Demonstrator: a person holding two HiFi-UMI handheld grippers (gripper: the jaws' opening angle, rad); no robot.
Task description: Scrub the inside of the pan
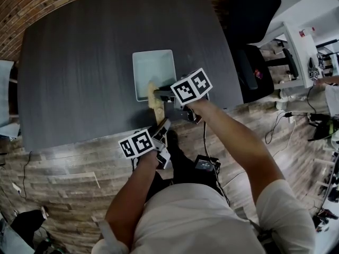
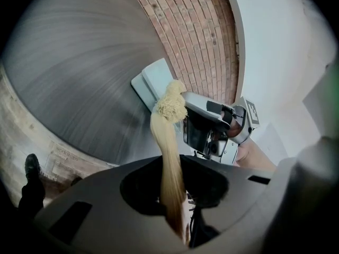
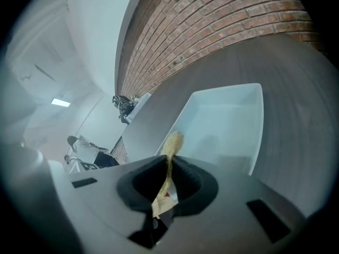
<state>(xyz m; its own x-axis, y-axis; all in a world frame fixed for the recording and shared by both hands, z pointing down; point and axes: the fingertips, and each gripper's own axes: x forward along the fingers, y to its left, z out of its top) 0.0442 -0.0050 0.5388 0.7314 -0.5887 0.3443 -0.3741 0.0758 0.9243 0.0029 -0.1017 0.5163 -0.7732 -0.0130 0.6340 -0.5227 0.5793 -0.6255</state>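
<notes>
The white rectangular pan (image 1: 153,67) sits on the dark grey table (image 1: 79,73); the right gripper view shows its bare inside (image 3: 228,120). A tan scrub pad (image 1: 154,100) hangs over the pan's near edge. My left gripper (image 1: 162,125) reaches up from below and is shut on the pad's near end (image 2: 170,163). My right gripper (image 1: 159,94) comes in from the right and is shut on the pad's far end (image 3: 171,144). In the left gripper view the pad's frayed tip (image 2: 170,106) meets the right gripper (image 2: 185,98) beside the pan (image 2: 153,81).
The table's near edge (image 1: 95,134) runs just under the grippers, with wood-pattern floor below. A brick wall (image 3: 212,30) stands behind the table. A black office chair (image 1: 254,15) and a white desk (image 1: 296,46) stand to the right.
</notes>
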